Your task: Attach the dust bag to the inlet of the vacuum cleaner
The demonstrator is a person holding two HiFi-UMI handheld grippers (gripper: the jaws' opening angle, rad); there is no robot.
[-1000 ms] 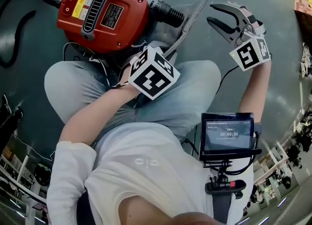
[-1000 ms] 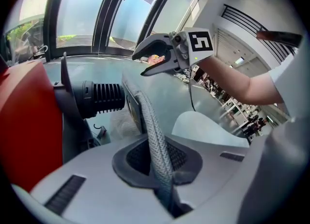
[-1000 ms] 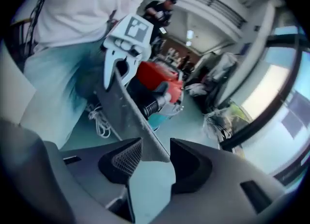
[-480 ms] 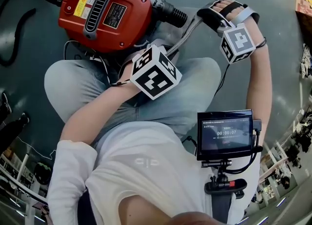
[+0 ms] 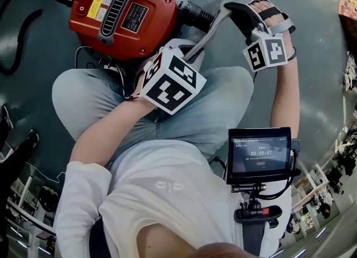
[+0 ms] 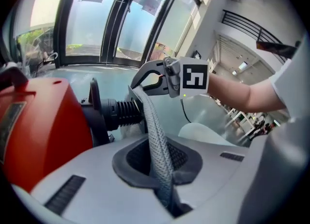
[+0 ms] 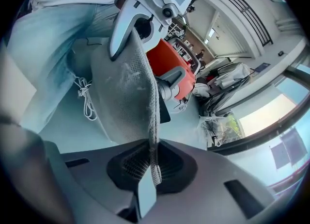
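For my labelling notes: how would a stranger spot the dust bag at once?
Start at the red vacuum cleaner at the top of the head view. Beside its black ribbed inlet is the dust bag, the only grey mesh cloth, held by the left gripper and right gripper.

Bag (image 7: 131, 97): grey mesh weave. Vacuum (image 5: 120, 14) beyond the left gripper (image 6: 162, 166): red, black ribbed inlet (image 6: 123, 112), label (image 5: 99, 6) probably yellow.

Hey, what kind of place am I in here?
Probably a big indoor hall or atrium, perhaps a workspace: tall glazed windows, a railed upper gallery, and a smooth floor with a red vacuum cleaner on it.
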